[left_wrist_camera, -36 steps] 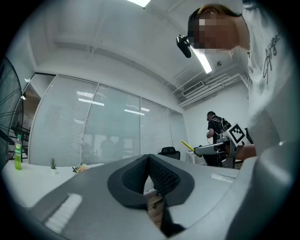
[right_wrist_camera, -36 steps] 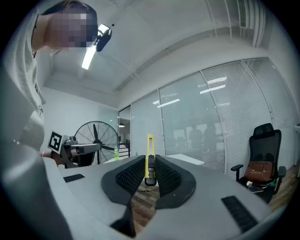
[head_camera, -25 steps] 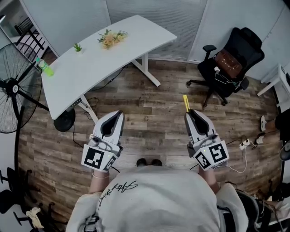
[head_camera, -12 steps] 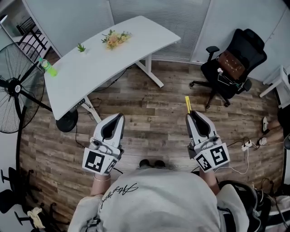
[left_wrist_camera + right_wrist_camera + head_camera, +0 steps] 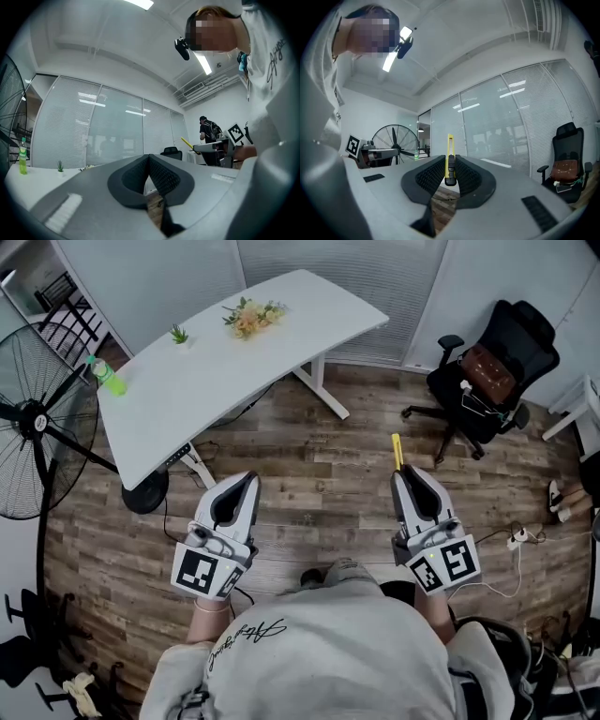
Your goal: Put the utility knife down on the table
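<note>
A yellow utility knife [image 5: 397, 452] [image 5: 450, 159] sticks forward out of my right gripper [image 5: 409, 474] [image 5: 449, 174], whose jaws are shut on its black slider end. The knife is held out level over the wooden floor. My left gripper [image 5: 241, 482] [image 5: 149, 165] is shut with nothing between its pads. The white table [image 5: 234, 362] lies ahead and to the left in the head view, clear of both grippers.
On the table stand a green bottle [image 5: 109, 378], a small plant [image 5: 178, 334] and a flower bunch [image 5: 251, 315]. A floor fan [image 5: 37, 418] stands at the left, a black office chair [image 5: 487, 371] at the right. Cables and a power strip [image 5: 516, 538] lie on the floor.
Both grippers and the person have moved forward across the floor; the table and chair have shifted rightward in the head view. The knife stays gripped.
</note>
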Available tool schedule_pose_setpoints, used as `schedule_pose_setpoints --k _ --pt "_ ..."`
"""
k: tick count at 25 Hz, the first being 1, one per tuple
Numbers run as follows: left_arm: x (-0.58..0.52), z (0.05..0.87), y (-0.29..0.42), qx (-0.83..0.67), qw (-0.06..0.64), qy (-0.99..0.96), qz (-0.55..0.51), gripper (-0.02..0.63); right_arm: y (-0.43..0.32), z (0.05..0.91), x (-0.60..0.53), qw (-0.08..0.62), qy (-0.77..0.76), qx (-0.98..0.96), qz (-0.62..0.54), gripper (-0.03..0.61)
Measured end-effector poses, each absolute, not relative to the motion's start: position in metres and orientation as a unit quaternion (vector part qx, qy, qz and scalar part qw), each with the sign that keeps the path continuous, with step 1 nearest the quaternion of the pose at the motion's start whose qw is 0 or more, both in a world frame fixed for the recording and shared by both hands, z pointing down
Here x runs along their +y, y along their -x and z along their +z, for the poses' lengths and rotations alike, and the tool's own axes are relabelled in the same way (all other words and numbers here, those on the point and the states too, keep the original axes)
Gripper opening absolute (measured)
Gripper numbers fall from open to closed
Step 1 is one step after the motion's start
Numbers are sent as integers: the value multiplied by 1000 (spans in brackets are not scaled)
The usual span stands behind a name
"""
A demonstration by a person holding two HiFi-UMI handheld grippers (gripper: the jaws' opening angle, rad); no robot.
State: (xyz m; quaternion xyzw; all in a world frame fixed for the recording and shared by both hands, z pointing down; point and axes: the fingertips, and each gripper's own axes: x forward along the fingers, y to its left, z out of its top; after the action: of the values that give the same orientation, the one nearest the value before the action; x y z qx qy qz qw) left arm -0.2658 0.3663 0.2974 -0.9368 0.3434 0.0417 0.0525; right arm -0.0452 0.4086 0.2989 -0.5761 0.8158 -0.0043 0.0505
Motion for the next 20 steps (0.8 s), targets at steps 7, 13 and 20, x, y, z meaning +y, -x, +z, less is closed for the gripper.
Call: schedule_pose_setpoints --k 7,13,20 --pt "348 300 271 341 48 938 44 -8 53 304 392 49 578 815 -12 64" --pt "324 300 267 343 50 937 45 -8 52 303 367 50 571 819 -9 64" --pt "284 305 246 342 53 937 44 -8 30 307 331 54 572 818 -4 64"
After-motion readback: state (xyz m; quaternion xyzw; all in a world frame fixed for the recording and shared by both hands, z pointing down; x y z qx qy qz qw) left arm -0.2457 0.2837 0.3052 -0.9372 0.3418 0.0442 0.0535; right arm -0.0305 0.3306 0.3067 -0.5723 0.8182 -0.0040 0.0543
